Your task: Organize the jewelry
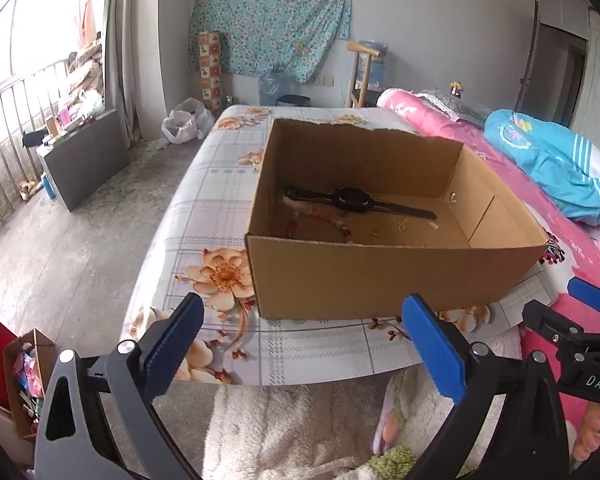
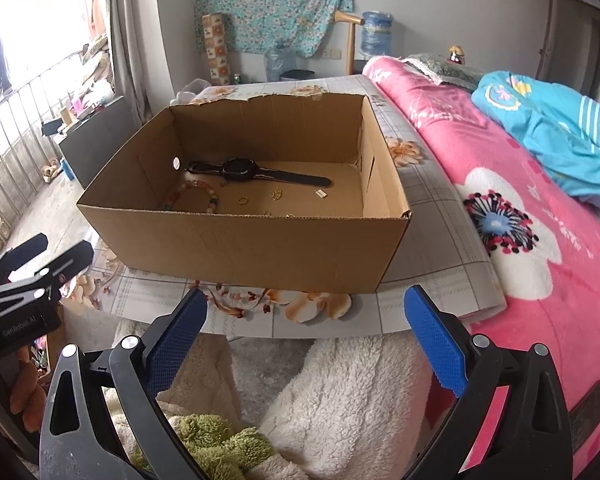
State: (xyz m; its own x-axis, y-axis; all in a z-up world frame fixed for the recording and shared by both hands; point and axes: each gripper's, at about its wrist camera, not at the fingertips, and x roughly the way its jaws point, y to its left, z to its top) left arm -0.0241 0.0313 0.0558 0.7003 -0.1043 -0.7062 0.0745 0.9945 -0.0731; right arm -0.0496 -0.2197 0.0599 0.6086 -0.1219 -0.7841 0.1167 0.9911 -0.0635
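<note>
An open cardboard box (image 1: 380, 276) sat on a bed covered by a flowered sheet (image 1: 216, 272), and the jewelry lay on the box floor. A black watch (image 1: 352, 199) stretched flat across the middle of the floor, strap ends out to either side. Just in front of it, toward the left wall, curled a bead bracelet (image 2: 198, 196) of pale, red and green beads, partly hidden by the near wall in the left view. To the right of the bracelet lay a small gold ring (image 2: 243, 200), then a tiny gold charm (image 2: 276, 194), then a little pale piece (image 2: 321, 193) — too small to name. More small bits lay close against the near wall.

The left gripper (image 1: 304, 344) hung short of the box, over the near edge of the bed, jaws spread wide with nothing between them. The right gripper (image 2: 306, 340) did the same beside it — jaws wide apart, empty, aimed down toward the box's near wall. Each showed at the edge of the other's view.

A pink quilt (image 2: 520, 240) and a blue garment (image 2: 548, 136) lay to the right of the box. White fleece (image 2: 340, 400) filled the ground below both grippers.
</note>
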